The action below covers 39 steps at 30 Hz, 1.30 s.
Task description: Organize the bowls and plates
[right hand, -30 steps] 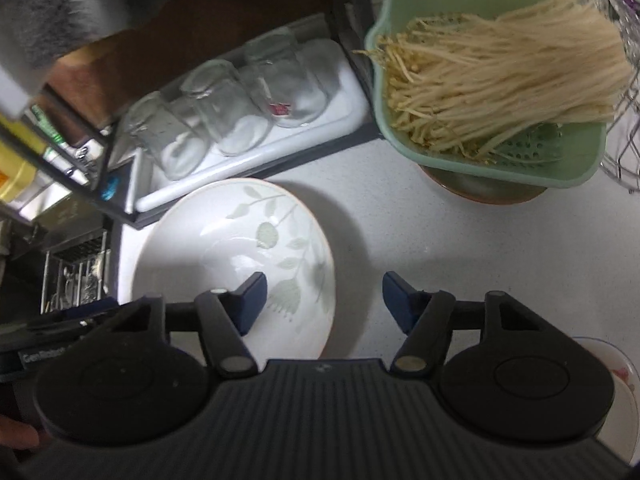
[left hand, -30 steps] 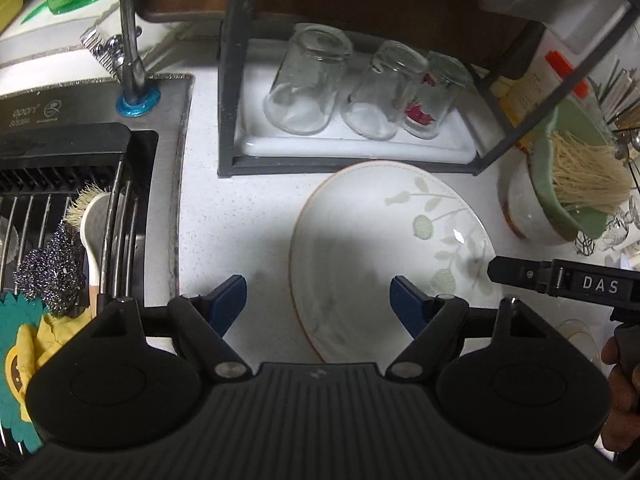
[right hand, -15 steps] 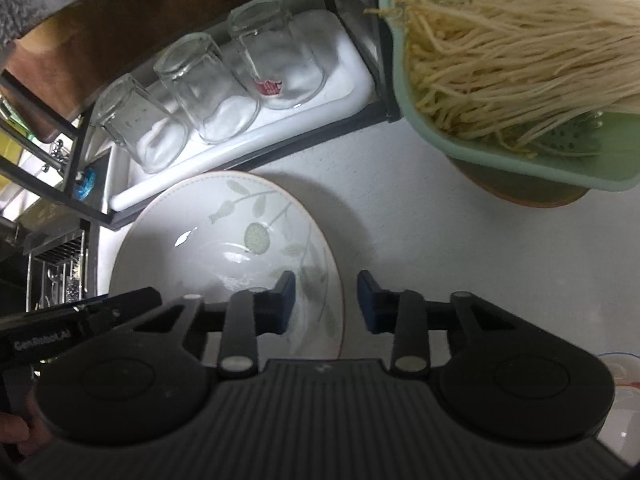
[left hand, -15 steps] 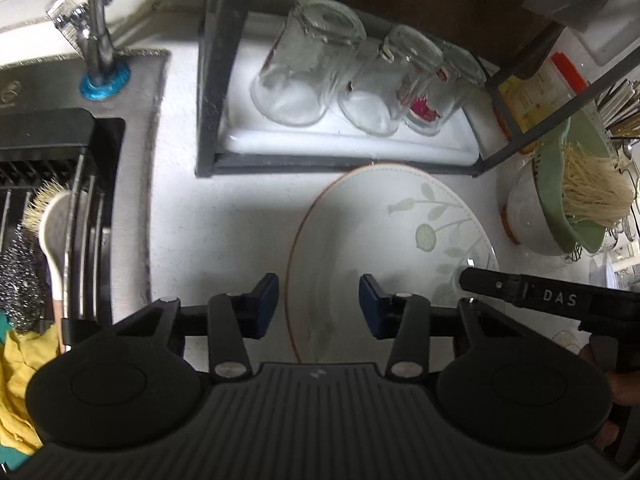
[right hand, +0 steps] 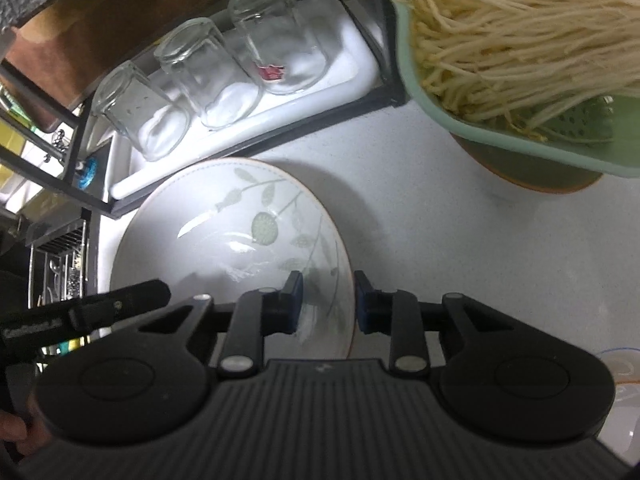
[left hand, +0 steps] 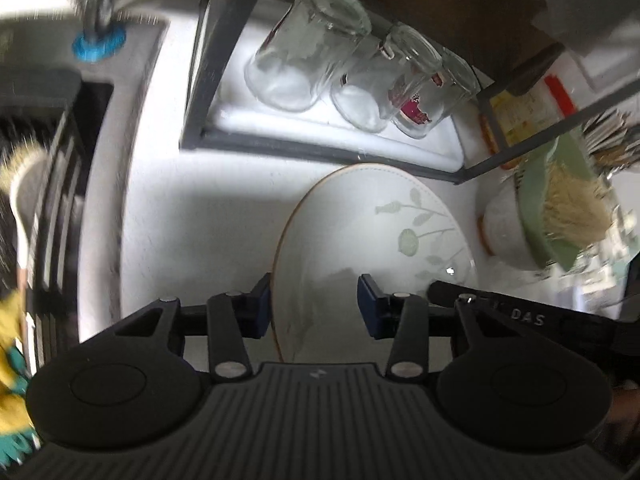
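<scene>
A large white bowl with a green leaf pattern and a brown rim [left hand: 360,236] [right hand: 224,240] is on the white counter in front of the dish rack. My left gripper [left hand: 314,304] straddles its left rim, with the rim against the left pad and a gap at the right pad. My right gripper [right hand: 326,300] straddles its right rim, jaws narrowed around it with small gaps. The bowl looks tilted up in the left wrist view.
A black rack holds three upturned glasses [left hand: 348,76] on a white tray [right hand: 256,120]. A green colander of bean sprouts [right hand: 532,60] sits in a bowl at right. The sink [left hand: 44,168] with faucet and brushes lies left. A small dish [right hand: 624,392] is at the right edge.
Both grippers have moved in onto the bowl's opposite rims and narrowed their jaws around them. The bowl's left side appears lifted.
</scene>
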Tool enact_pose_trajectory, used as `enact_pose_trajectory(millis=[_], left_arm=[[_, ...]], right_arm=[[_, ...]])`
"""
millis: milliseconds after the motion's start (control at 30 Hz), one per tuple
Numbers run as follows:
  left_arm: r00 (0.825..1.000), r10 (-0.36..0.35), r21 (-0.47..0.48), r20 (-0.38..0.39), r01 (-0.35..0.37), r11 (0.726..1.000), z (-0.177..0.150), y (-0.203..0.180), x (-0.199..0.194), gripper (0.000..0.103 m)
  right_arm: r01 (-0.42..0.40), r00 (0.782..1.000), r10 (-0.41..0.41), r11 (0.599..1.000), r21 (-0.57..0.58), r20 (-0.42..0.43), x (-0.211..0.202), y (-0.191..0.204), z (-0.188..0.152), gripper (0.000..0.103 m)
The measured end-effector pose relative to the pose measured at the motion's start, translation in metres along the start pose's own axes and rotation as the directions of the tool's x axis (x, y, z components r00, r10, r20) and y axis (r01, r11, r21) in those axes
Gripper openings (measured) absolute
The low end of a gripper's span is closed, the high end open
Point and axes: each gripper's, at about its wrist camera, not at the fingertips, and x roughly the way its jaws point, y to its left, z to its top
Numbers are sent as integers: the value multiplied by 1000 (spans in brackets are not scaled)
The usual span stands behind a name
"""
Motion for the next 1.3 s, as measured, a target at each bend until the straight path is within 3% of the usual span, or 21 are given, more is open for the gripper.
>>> enact_pose_trajectory(millis=[500,1000,1300], left_arm=[[999,-49,-51,21,50,997,-26,-15,-37,48],[995,-80,-48,64,83,995,-59,-81,-87,48],[989,-101,-22,110,104,994,-78,-140,-101,48]], right_arm=[[-94,996,94,995,19,3,-39,-14,-15,30],[-166,985,164,986,33,52,-123,-46,-38,30],[-202,974,199,979,20,107,-175,-88,-48,30]])
